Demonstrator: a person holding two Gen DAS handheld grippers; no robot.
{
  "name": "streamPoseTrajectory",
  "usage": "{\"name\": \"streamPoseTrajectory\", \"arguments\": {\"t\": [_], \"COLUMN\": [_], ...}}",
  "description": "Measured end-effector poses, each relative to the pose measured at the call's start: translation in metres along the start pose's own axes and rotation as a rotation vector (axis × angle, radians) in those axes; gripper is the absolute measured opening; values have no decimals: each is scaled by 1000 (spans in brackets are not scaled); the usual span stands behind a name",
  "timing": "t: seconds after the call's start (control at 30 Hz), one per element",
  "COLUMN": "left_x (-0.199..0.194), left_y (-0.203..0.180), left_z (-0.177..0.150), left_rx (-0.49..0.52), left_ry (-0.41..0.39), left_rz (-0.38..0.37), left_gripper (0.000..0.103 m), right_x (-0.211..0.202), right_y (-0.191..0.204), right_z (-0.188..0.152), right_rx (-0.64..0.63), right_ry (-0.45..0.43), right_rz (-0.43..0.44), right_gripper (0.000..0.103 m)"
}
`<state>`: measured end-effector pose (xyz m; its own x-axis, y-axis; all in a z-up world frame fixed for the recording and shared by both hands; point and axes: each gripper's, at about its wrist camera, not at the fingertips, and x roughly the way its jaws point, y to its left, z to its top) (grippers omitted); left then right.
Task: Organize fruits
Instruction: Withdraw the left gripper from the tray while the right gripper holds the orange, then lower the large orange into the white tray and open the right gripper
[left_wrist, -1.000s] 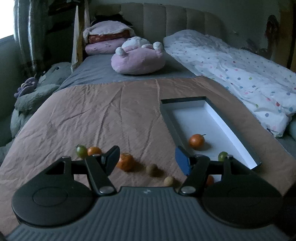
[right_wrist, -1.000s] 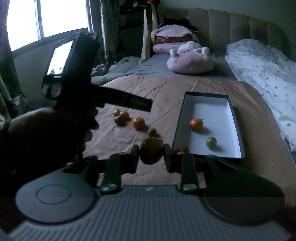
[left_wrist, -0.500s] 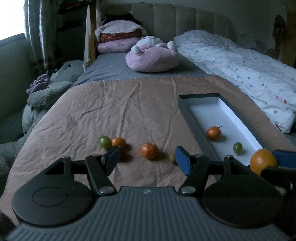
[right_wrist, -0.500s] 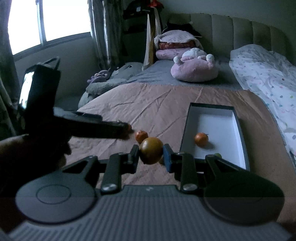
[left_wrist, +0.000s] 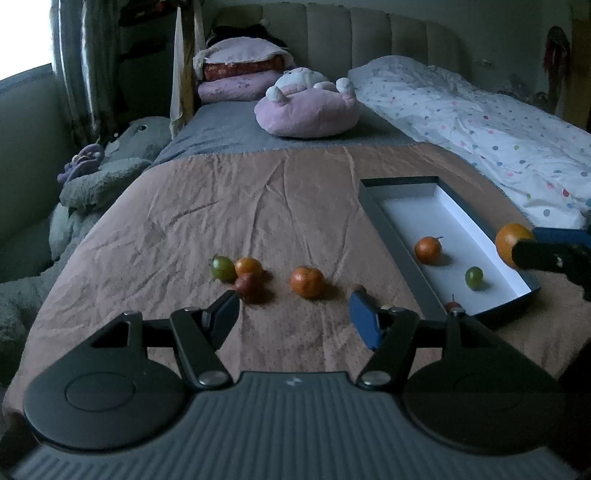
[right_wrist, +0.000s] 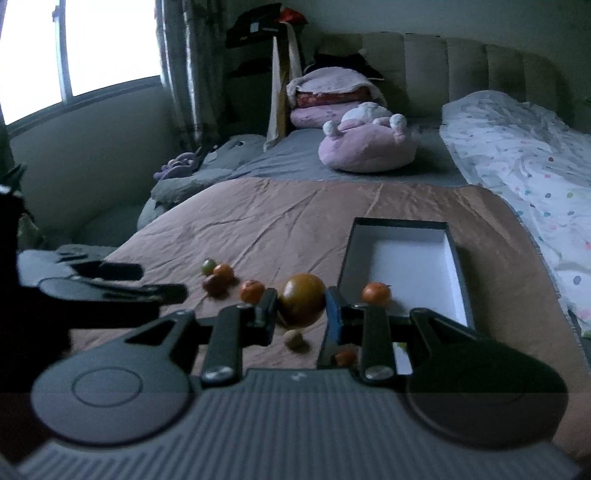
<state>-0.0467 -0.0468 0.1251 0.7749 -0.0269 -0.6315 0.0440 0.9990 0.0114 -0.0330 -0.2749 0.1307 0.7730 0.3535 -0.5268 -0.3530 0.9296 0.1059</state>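
Right wrist view showed the right gripper (right_wrist: 301, 314) clamped on the big orange (right_wrist: 302, 298), now carried closer to the tray (right_wrist: 345, 258) than a second earlier, while the left gripper (left_wrist: 293, 314) sat empty, jaws apart.

A big orange (right_wrist: 302, 300) is squeezed between the right gripper (right_wrist: 301, 314) fingers — above the brown blanket (right_wrist: 295, 221), beside the white tray (right_wrist: 452, 258).

Dim bedroom: padded headboard (left_wrist: 369, 33), bright window (right_wrist: 92, 48) left with curtain (right_wrist: 184, 74), polka-dot duvet (left_wrist: 480, 129).
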Motion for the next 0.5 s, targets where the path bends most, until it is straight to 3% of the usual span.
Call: {"name": "streamPoseTrajectory", "arguments": {"t": [0.5], "left_x": [6], "left_y": [-24], "left_z": [-18], "left_rx": [52], "left_ry": [33], "left_rz": [-59], "left_gripper": [71], "right_x": [52], "right_y": [-51], "right_z": [-10], "right_rx": [41], "right_ry": [76], "right_rz": [-116], "right_gripper": [31]}}
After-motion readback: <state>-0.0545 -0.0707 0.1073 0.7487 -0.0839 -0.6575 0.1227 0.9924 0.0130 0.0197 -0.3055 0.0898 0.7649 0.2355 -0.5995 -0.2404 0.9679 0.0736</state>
